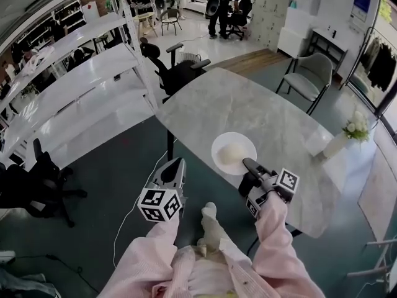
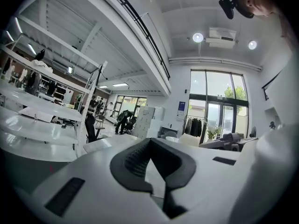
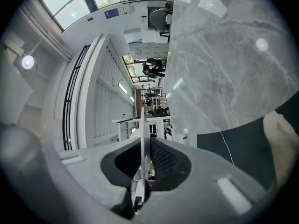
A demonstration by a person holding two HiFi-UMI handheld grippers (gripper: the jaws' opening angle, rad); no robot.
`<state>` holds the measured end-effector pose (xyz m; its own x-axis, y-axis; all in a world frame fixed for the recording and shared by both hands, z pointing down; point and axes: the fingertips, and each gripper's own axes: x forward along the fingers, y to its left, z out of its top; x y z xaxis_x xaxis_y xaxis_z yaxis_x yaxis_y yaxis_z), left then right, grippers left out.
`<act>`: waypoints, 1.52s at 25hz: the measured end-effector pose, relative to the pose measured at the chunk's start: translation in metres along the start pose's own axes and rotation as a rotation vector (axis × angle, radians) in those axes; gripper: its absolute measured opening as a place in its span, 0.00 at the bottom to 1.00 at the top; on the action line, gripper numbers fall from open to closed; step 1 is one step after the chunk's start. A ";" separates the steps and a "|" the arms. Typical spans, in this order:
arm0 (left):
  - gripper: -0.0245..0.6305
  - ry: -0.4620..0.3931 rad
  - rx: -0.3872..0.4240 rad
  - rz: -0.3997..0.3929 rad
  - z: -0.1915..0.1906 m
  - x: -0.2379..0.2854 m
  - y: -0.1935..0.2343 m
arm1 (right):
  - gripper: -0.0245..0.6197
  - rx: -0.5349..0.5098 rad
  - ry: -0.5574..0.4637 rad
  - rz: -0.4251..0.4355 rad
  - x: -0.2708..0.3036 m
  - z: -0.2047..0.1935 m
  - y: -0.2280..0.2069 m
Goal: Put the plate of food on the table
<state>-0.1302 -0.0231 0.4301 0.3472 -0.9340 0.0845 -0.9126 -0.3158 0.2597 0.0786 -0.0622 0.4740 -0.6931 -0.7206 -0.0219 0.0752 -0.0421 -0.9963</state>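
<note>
A white plate (image 1: 218,143) carries a pale mound of food (image 1: 233,153) and sits over the near part of the grey marble table (image 1: 267,104). I cannot tell whether it touches the tabletop. My right gripper (image 1: 248,164) is shut on the plate's near rim. In the right gripper view the rim (image 3: 141,125) shows edge-on as a thin white line, pinched in my right gripper (image 3: 142,143), with the table (image 3: 224,69) beyond. My left gripper (image 1: 177,164) hangs over the dark floor left of the table's edge. In its own view my left gripper (image 2: 150,146) looks shut and holds nothing.
A vase of white flowers (image 1: 347,132) stands on the table's right end. A black office chair (image 1: 170,70) is at the table's far left and a grey chair (image 1: 310,76) at its far right. White shelving (image 1: 80,98) runs along the left. My foot (image 1: 209,219) is below.
</note>
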 end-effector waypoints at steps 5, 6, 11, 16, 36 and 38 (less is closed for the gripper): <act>0.03 0.008 -0.005 -0.007 0.003 0.035 0.026 | 0.08 0.007 -0.009 -0.013 0.037 0.019 -0.011; 0.03 0.010 -0.007 -0.008 0.003 0.044 0.032 | 0.08 0.009 -0.010 -0.013 0.046 0.025 -0.012; 0.03 0.024 -0.027 -0.009 0.007 0.095 0.064 | 0.08 0.016 -0.010 -0.014 0.096 0.055 -0.019; 0.03 0.043 -0.054 -0.006 0.014 0.147 0.087 | 0.08 0.019 -0.007 -0.018 0.139 0.088 -0.022; 0.03 0.237 -0.143 -0.011 -0.030 0.313 0.147 | 0.08 -0.042 0.020 -0.068 0.262 0.193 -0.075; 0.03 0.266 -0.162 -0.004 -0.041 0.319 0.154 | 0.08 -0.051 0.028 -0.079 0.269 0.195 -0.083</act>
<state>-0.1513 -0.3629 0.5365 0.4146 -0.8493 0.3268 -0.8723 -0.2685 0.4088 0.0260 -0.3874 0.5675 -0.7152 -0.6967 0.0550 -0.0161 -0.0622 -0.9979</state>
